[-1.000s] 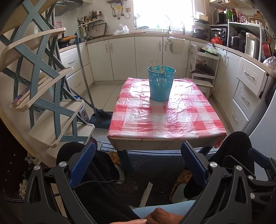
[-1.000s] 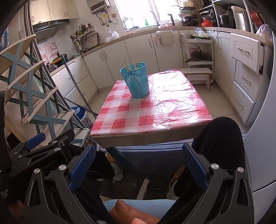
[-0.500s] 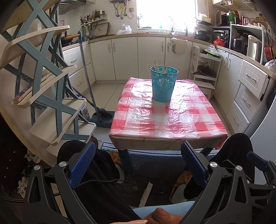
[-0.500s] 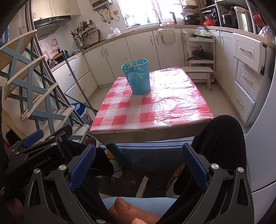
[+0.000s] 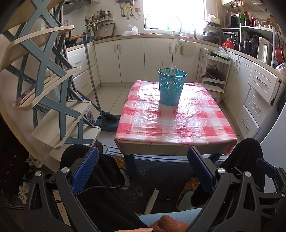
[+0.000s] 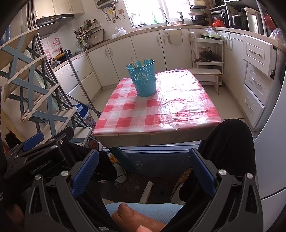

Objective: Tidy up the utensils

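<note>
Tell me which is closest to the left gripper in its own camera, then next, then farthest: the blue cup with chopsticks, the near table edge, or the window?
From the left gripper:
1. Near table edge, just ahead.
2. Blue cup, mid-table, holding chopsticks.
3. Window, on the far wall.

**Kitchen around the table**

A table [image 5: 211, 125] in a red-and-white checked cloth stands mid-floor. At the left, a blue-and-cream rack [image 5: 51, 75] with a mop [image 5: 93, 75] leaning beside it. White cabinets [image 5: 132, 58] line the far wall under a bright window [image 5: 173, 14]. A step stool [image 6: 205, 73] sits beyond the table.
</note>
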Action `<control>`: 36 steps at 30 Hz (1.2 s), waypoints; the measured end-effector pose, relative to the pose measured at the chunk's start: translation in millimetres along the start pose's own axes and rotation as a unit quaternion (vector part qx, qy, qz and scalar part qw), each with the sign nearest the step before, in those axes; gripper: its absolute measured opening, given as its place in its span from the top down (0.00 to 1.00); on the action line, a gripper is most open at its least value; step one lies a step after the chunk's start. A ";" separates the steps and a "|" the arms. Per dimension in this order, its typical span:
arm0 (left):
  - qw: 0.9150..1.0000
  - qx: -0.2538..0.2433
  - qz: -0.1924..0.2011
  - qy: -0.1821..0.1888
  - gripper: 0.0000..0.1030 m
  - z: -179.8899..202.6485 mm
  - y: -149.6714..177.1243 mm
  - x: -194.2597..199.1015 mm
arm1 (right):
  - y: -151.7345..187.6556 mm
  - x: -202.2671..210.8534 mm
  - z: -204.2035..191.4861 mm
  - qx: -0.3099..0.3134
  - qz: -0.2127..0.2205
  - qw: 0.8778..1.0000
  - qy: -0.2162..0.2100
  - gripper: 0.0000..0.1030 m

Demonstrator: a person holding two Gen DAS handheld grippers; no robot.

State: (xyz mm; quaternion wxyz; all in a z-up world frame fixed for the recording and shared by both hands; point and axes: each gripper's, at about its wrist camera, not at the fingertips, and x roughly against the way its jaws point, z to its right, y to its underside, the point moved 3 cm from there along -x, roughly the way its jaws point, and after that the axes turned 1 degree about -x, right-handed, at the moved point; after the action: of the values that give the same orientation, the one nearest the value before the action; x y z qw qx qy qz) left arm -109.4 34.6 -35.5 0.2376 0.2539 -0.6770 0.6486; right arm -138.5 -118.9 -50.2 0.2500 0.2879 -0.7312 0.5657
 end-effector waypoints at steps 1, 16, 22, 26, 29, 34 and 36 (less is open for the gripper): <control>1.000 0.000 0.000 0.000 0.08 0.0 -0.1 -0.1 | 0.4 -0.1 0.3 0.000 0.000 1.000 0.000 0.07; 1.000 0.000 0.000 0.000 0.08 -0.8 0.1 0.0 | 0.0 0.0 -0.1 0.001 -0.001 1.000 0.000 0.07; 1.000 -0.001 0.001 -0.003 0.08 -4.0 0.1 -0.2 | 0.5 -0.1 -0.1 0.001 -0.001 1.000 0.001 0.07; 1.000 -0.002 0.001 -0.005 0.08 -6.5 0.2 -1.5 | -0.3 0.1 -0.4 0.001 -0.001 1.000 0.001 0.07; 1.000 -0.002 0.001 -0.005 0.08 -6.3 0.2 -1.5 | -0.5 0.2 -0.4 0.001 -0.001 1.000 0.000 0.07; 1.000 -0.002 0.000 -0.005 0.08 -6.6 0.3 -1.9 | -0.5 0.2 -0.6 0.001 -0.002 1.000 0.001 0.07; 1.000 -0.002 0.000 -0.005 0.08 -6.5 0.3 -2.2 | 1.9 -0.3 0.5 0.000 -0.002 1.000 0.001 0.07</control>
State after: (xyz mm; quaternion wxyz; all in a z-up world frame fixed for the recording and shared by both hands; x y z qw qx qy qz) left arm -108.0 41.1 -36.9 0.2351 0.2566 -0.6791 0.6463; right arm -139.6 -119.0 -51.8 0.2517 0.2894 -0.7301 0.5656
